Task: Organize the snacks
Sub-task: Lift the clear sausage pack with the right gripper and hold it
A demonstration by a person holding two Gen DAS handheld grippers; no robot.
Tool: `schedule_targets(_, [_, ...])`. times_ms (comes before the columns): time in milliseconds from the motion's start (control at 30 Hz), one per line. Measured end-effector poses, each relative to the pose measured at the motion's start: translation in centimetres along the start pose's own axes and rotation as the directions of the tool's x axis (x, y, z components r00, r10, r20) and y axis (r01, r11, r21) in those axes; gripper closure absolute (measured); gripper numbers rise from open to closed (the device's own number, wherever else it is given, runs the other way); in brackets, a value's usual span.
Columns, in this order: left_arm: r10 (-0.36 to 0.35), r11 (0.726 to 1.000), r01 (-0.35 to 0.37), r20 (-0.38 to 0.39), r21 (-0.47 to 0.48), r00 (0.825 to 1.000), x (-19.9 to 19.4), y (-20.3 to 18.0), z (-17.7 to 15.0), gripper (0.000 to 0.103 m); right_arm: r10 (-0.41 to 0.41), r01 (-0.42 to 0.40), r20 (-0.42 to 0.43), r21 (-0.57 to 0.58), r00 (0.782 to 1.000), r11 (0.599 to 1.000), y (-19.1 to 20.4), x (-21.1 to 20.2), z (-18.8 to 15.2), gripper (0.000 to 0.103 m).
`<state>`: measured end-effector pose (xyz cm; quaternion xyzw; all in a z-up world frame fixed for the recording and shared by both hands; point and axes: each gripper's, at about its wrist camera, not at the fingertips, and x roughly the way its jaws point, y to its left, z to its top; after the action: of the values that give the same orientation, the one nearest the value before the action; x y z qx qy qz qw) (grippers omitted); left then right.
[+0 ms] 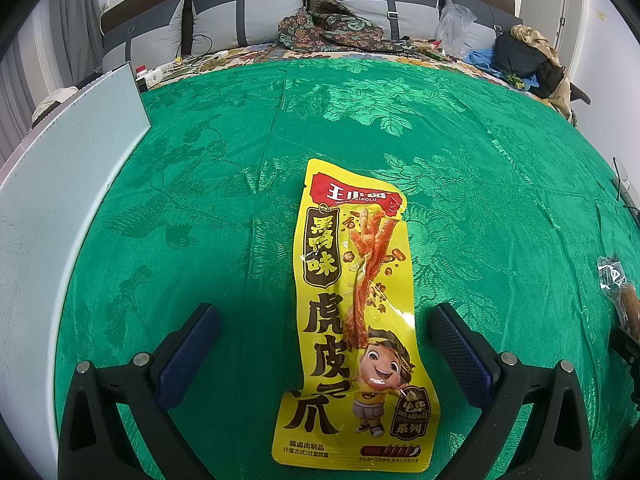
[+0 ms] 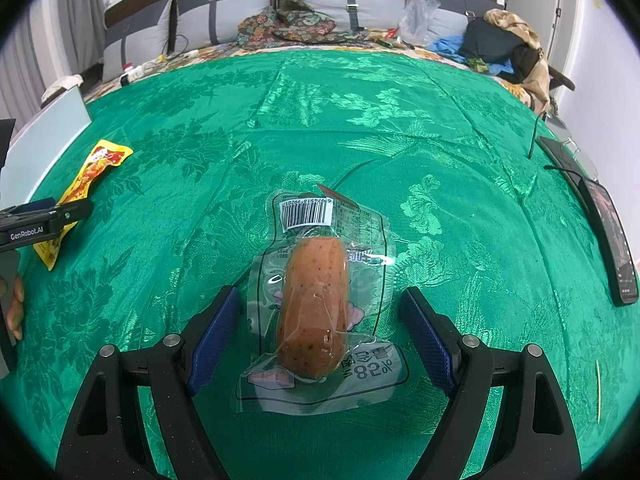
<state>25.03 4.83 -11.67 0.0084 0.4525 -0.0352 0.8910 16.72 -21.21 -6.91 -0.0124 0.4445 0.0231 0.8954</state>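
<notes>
At the far left a pale flat board (image 1: 60, 184) stands at the edge of the green cloth (image 1: 200, 168); whether it is the wall of a box or tray I cannot tell, and no container with anything in it shows in either view.

Next comes the yellow snack packet (image 1: 344, 320), lying flat and lengthwise on the cloth, its sealed top pointing away. The left tongs (image 1: 324, 344) stand wide open astride it, one blue pad on each side with cloth showing between pad and packet, so nothing is gripped. They are probably lined up this way so that closing would pinch the narrow packet across its width. In the right wrist view the same packet sits far to the left, partly under the left tongs' black arm.

Further right lies the sausage (image 2: 314, 308), vacuum-sealed in a clear pouch, barcode end away, also lengthwise on the cloth. The right tongs (image 2: 320, 336) are likewise spread wide around it, the pads clear of the meat, though the left pad seems to meet or overlap the pouch's clear edge. The thick middle sits between the pads, which looks like the firmest place to take hold.

At the far right edge a dark phone (image 2: 612, 240) rests well apart from both snacks
</notes>
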Motion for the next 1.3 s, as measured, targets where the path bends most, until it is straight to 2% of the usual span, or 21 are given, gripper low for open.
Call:
schedule_targets(867, [-0.005,1.000,0.005,-0.001,0.003,1.000,0.0,0.0,0.0,0.000,0.001,-0.001,0.000,0.000,1.000,1.000,0.0,0.0,0.0,0.018])
schedule_targets(1000, [-0.058,0.994,0.070,-0.140,0.080,0.988,1.3,0.4,2.0,0.000,0.027,-0.027,-0.010,-0.005,1.000,1.000,-0.3,-0.1,-0.1,0.015])
schedule_targets(1067, [-0.059,0.993,0.079,-0.205,0.092,0.977,1.6,0.3,2.6,0.001,0.039,-0.041,-0.045,-0.041,0.998,0.998,-0.2,0.0,0.2,0.013])
schedule_targets(1100, [-0.054,0.991,0.081,-0.234,0.107,0.971,1.6,0.0,2.6,0.001,0.054,-0.058,-0.098,-0.044,0.994,0.997,-0.4,0.2,0.8,0.013])
schedule_targets(1133, [-0.058,0.988,0.091,-0.243,0.124,0.968,1.4,-0.4,2.6,0.009,0.059,-0.066,-0.133,-0.050,0.989,0.997,-0.4,0.3,1.2,0.013])
schedule_targets(1167, [-0.070,0.984,0.104,-0.224,0.145,0.972,0.7,-0.8,2.5,0.035,0.068,-0.080,-0.189,-0.060,0.980,0.995,-0.4,0.6,1.8,0.015])
schedule_targets(1200, [-0.088,0.980,0.123,-0.212,0.158,0.973,0.1,-1.1,2.5,0.052,0.074,-0.092,-0.234,-0.065,0.969,0.994,-0.6,0.8,2.4,0.018])
schedule_targets(1267, [-0.110,0.977,0.148,-0.230,0.153,0.967,-0.4,-1.1,2.2,0.056,0.080,-0.105,-0.277,-0.075,0.957,0.992,-1.2,0.8,3.2,0.038])
schedule_targets(1300, [-0.127,0.975,0.164,-0.229,0.147,0.965,-0.7,-0.9,1.8,0.057,0.091,-0.116,-0.297,-0.066,0.950,0.991,-1.7,0.8,3.4,0.044])
